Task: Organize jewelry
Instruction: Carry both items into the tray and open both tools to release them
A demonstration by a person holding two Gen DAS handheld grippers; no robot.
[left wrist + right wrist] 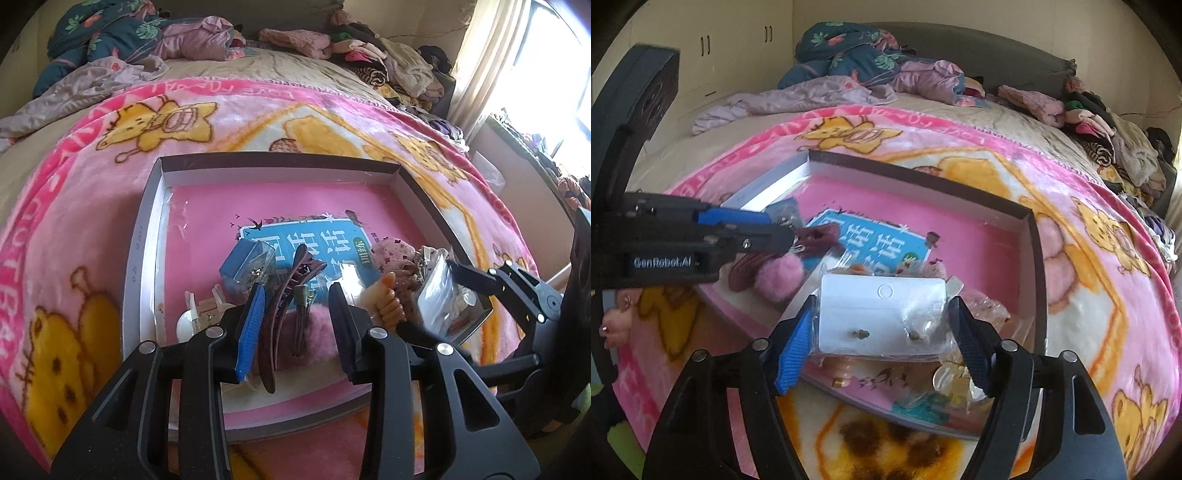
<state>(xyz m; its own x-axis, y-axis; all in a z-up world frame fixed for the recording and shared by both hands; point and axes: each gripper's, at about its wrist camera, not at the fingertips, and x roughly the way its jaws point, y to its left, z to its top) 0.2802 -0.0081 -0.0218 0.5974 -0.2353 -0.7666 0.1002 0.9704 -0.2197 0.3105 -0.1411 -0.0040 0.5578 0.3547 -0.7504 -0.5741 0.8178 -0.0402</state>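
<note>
Bed with pink cartoon blanket (74,206); shallow tray (147,236) on it. Left gripper (295,325) spread around maroon hair clip (284,306) at 6 o'clock. Right gripper (882,343) clamps bagged earring card (882,317), tray's 4 o'clock corner

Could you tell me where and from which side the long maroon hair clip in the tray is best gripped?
Grip the maroon hair clip across its narrow body, near mid-length, coming from above. It lies long and slim on the tray floor, running along the left gripper fingers, whose open jaws already straddle it. Mind the pink pompom and small clip alongside.
</note>
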